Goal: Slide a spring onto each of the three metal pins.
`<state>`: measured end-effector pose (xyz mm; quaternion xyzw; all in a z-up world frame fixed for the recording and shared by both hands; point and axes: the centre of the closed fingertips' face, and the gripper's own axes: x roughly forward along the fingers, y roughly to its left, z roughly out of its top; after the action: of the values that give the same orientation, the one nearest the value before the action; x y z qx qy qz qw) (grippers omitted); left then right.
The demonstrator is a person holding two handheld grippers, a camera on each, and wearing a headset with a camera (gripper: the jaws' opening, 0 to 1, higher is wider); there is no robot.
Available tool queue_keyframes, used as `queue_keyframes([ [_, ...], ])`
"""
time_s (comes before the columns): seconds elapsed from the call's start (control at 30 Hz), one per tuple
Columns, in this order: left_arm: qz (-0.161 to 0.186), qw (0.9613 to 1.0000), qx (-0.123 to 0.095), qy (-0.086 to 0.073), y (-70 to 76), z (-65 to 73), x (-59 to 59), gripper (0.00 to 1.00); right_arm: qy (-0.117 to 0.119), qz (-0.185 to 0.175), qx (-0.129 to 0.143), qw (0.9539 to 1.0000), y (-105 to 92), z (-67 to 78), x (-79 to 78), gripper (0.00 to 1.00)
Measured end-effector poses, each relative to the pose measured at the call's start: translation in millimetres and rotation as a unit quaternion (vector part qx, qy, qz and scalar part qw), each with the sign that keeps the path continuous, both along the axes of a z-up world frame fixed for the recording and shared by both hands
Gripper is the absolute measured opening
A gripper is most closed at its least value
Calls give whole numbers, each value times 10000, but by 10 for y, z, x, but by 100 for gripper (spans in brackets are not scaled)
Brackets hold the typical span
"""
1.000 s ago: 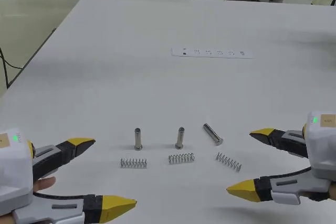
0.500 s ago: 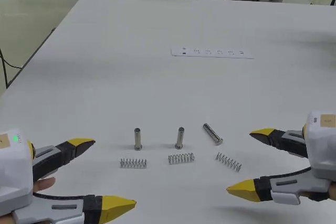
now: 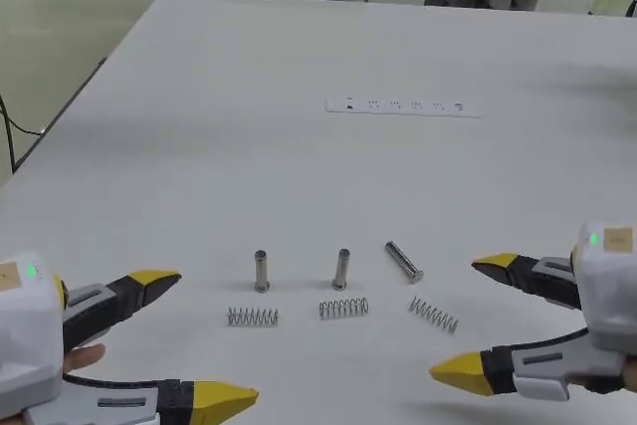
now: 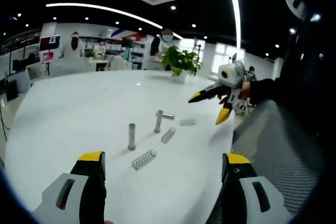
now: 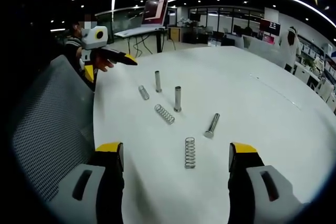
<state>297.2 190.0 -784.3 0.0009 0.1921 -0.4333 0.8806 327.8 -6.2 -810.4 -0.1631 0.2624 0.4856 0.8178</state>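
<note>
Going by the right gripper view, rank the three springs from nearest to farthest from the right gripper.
1. Nearest spring: just ahead of the right gripper, beside the lying pin.
2. Middle spring: farther ahead, beside the nearer upright pin.
3. Far spring: farthest, leftward, beside the farther upright pin.

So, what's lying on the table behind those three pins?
A white power strip lies flat well behind the pins, apart from them, on the table. Nothing covers that stretch.
</note>
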Motion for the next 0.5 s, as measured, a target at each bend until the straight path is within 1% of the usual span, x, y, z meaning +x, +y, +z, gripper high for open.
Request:
queue_keyframes([
  [0.5, 24, 10000, -7, -7, -4, -13, -14, 88, -2, -29, 17, 10000, -10, 2, 10, 81],
])
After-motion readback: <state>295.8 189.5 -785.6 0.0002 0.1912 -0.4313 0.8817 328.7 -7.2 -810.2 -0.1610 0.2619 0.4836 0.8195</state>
